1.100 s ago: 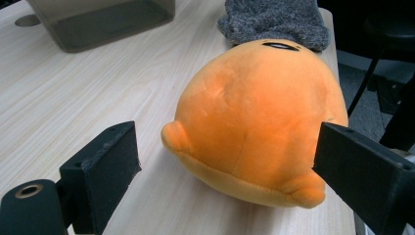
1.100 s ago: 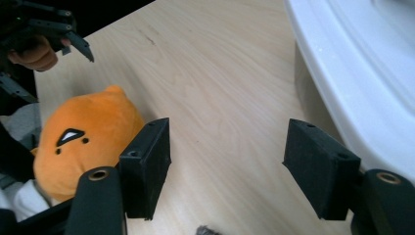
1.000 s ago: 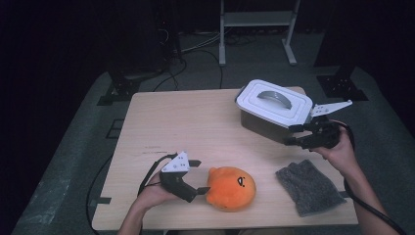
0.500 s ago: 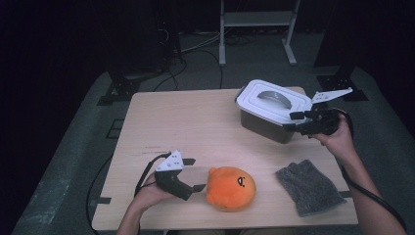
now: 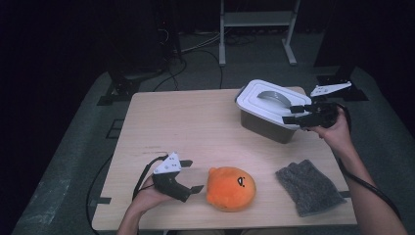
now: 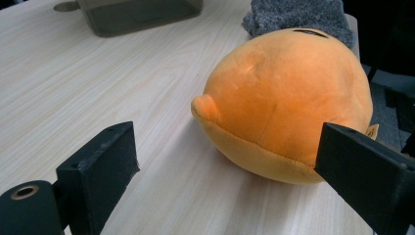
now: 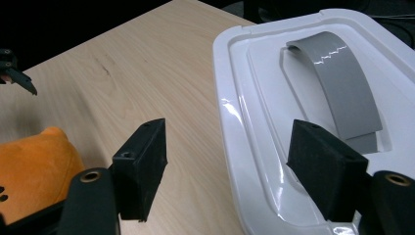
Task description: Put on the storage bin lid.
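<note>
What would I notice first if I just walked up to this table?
Probably the bright orange plush toy near the front edge, with the open left gripper right beside it. Farther back on the right sits a grey box with a white lid, and the open right gripper hangs at its rim.

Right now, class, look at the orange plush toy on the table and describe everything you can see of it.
The orange plush toy is a round, squat ball of soft, short-piled fabric with a seam round its base, a small nub on one side and a dark stitched face on top. It sits upright near the front edge of the wooden table, a grey cloth apart to its right. The left gripper stands open just beside it, not visibly pressing on it.
</note>
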